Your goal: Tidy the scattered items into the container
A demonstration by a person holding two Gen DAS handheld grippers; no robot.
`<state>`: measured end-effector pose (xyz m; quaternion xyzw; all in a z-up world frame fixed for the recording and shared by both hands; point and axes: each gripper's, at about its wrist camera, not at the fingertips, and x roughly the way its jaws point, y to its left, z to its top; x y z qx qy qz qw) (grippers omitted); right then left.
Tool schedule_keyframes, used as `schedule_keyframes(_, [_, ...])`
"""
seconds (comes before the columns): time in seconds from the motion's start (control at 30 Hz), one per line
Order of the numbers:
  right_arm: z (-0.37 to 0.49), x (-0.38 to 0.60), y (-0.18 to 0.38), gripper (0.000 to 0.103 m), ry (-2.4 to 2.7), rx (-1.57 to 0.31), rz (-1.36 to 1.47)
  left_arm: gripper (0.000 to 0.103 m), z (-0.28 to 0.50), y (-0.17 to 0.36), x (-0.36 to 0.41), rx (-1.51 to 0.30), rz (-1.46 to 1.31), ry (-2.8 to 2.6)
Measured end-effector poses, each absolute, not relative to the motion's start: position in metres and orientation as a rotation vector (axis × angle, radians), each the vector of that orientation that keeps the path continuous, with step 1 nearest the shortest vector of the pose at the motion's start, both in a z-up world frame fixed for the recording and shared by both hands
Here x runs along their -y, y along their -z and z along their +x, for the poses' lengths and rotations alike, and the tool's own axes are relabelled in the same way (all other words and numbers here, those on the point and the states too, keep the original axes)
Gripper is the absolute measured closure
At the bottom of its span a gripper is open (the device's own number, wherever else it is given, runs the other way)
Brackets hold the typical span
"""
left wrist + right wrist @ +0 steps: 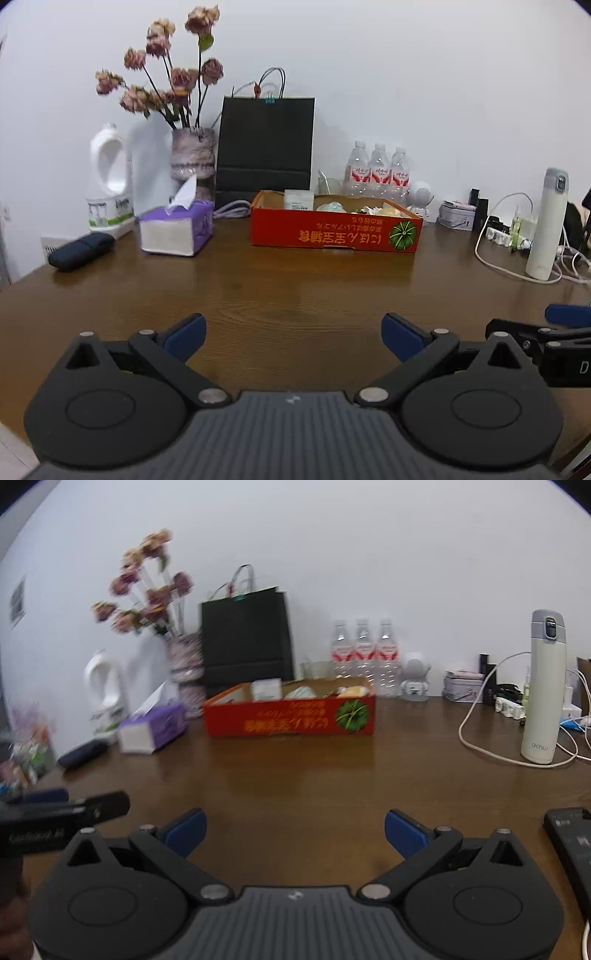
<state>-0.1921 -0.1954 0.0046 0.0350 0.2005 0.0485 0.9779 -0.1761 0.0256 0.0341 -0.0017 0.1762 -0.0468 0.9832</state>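
Note:
A shallow red cardboard box (332,234) with a green pumpkin print stands on the brown table, far ahead; it also shows in the right wrist view (288,718). Several small items lie in it, among them a white carton (298,199) and pale wrapped pieces (373,210). My left gripper (293,338) is open and empty, low over the near table. My right gripper (294,834) is open and empty too, beside the left one. The right gripper shows at the left view's right edge (554,328); the left gripper shows at the right view's left edge (62,808).
A purple tissue box (177,230), a dark pouch (81,251), a white jug (109,177), a vase of dried flowers (192,158), a black paper bag (266,147) and three water bottles (378,168) line the back. A white flask (546,225) and cables (495,258) stand right. A black device (572,845) lies near right.

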Motion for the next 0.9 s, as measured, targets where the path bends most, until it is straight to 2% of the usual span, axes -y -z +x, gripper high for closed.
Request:
schedule_keyframes(0.13, [-0.188,0.19,-0.002,0.0,-0.108,-0.404,0.049,0.0,-0.162,-0.03,-0.022,-0.377,-0.001,0.104])
schedule_keyframes(0.53, [-0.095,0.187,0.011,0.0,-0.05,-0.534,0.078,0.0,-0.053,-0.021,-0.018,-0.605,0.027,0.131])
schedule_keyframes(0.9, [-0.059,0.191,0.02,0.0,-0.047,-0.609,0.078,0.0,-0.025,-0.002,-0.018,-0.704,0.009,0.146])
